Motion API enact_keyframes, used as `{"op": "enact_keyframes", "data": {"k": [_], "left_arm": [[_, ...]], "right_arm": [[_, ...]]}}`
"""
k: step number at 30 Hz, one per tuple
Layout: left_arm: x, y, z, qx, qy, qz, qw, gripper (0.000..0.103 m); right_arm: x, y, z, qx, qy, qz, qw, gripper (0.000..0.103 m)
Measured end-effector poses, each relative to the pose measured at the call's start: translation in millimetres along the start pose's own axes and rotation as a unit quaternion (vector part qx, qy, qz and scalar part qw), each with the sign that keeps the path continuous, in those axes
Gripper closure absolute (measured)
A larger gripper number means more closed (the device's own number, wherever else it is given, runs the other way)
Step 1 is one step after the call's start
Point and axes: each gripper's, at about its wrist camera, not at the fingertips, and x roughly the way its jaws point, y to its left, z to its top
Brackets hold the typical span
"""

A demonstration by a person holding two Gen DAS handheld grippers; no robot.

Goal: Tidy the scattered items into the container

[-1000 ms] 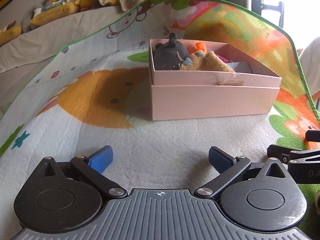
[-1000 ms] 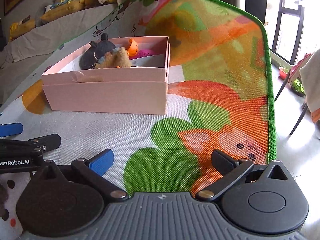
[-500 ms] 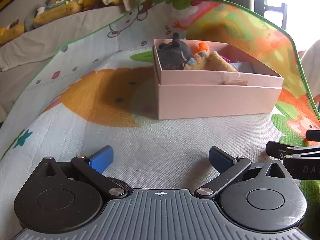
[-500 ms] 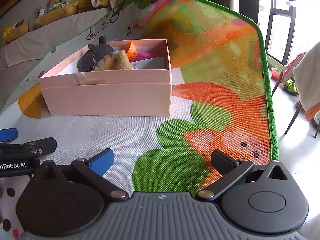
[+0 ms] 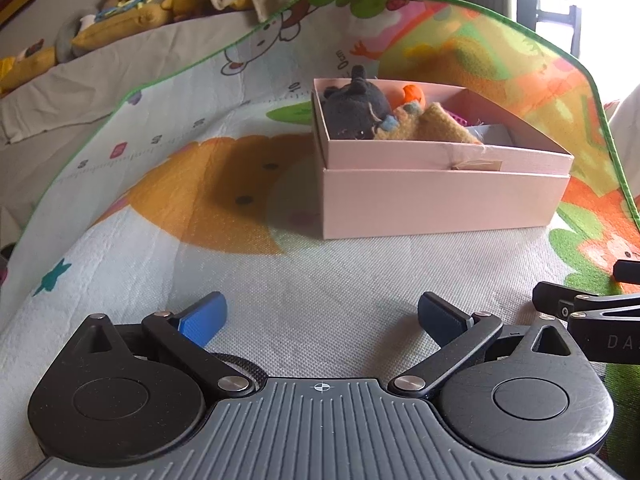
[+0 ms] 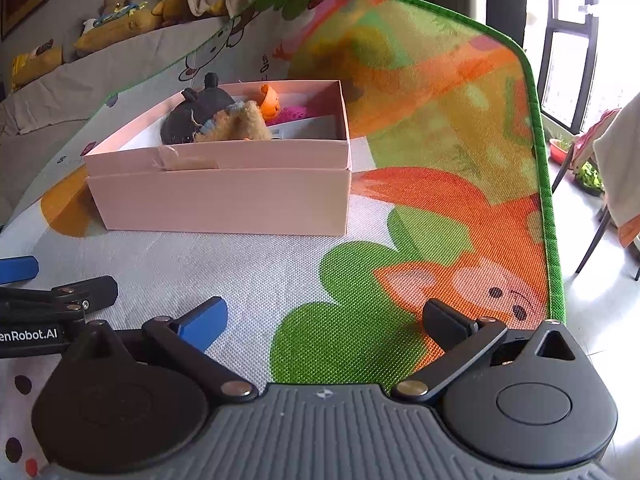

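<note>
A pink cardboard box (image 5: 440, 208) (image 6: 224, 200) stands on a colourful play mat (image 5: 320, 280) (image 6: 360, 264). Inside it lie a dark grey plush (image 5: 356, 114) (image 6: 200, 114), a tan knitted toy (image 5: 436, 130) (image 6: 240, 126), an orange toy (image 5: 414, 94) (image 6: 269, 100) and a pink item (image 6: 294, 114). My left gripper (image 5: 322, 316) is open and empty, low over the mat in front of the box. My right gripper (image 6: 326, 320) is likewise open and empty, to the box's right front. Each gripper's side shows at the edge of the other's view.
The mat's green edge (image 6: 548, 200) drops off on the right, with floor, chair legs and a window beyond. Plush toys and cloth (image 5: 132, 20) sit on a covered ledge behind the mat. No loose items show on the mat around the box.
Both grippers have drifted slightly, so the box sits a bit further right in each view. Both stay open and empty.
</note>
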Motion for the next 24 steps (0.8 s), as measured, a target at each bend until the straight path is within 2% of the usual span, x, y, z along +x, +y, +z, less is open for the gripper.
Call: {"op": "enact_keyframes", "data": {"k": [24], "left_arm": [[-0.7, 1.5, 0.0, -0.002, 0.000, -0.003, 1.0000, 0.000]], "right_arm": [[1.0, 0.4, 0.4, 0.000, 0.000, 0.000, 1.000, 0.000]]}}
